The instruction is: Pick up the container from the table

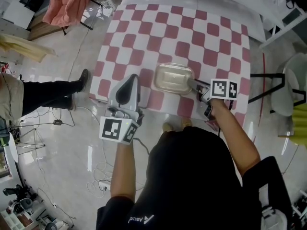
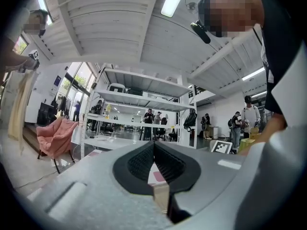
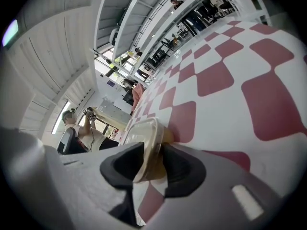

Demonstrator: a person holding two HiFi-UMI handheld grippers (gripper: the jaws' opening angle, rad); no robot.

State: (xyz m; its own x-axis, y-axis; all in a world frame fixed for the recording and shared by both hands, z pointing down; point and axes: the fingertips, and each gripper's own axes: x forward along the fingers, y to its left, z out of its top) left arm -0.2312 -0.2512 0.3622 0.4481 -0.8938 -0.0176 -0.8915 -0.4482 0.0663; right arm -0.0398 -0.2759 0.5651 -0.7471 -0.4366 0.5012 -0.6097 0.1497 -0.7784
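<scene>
One checkered table [image 1: 144, 32] bears one clear plastic container [image 1: 173, 78] near its front edge. Of the two grippers, the left gripper [image 1: 135, 79] sits just left of the container, jaws pressed together on nothing. The right gripper [image 1: 194, 85], jaws partly apart, clamps the container's right rim.
</scene>
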